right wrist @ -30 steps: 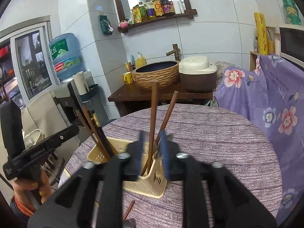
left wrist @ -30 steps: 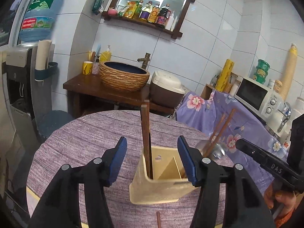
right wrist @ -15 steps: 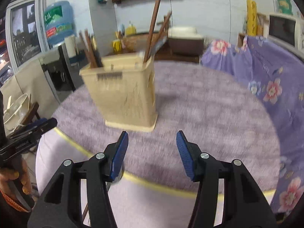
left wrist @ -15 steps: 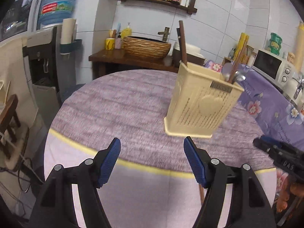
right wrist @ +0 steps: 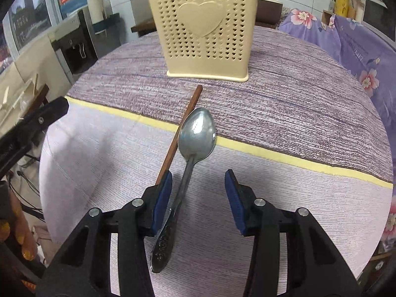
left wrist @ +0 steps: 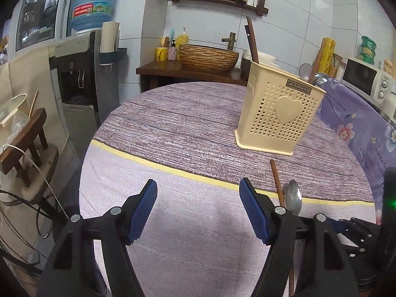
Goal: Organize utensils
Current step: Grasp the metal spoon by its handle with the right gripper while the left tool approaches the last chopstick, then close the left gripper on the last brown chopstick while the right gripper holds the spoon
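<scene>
At the bottom of the right wrist view, the right tongs are closing. One metal spoon lies on the table, and its handle runs between the blue pads, just beside the left pad. I cannot tell if that pad touches it. The other pad is well apart from it, so nothing is gripped. The very end of the spoon handle sits low in the frame, partly behind the black arm of the tongs.

One brown chopstick lies just left of the spoon. Its lower end is hidden behind the left pad.

At the bottom of the left wrist view, the left tongs are released, with only bare cloth between the pads. At the lower right, the same spoon and chopstick are half hidden behind the right finger.

Farther up, in the middle right of the left wrist view, stands one cream holder with a heart on it. Dark sticks poke out of its top left, but their lower parts are hidden inside. I cannot count them for sure. Two spoon bowls and one more stick peek out at its top right.

In the right wrist view the holder is at the top middle, and its top is cut off.
</scene>
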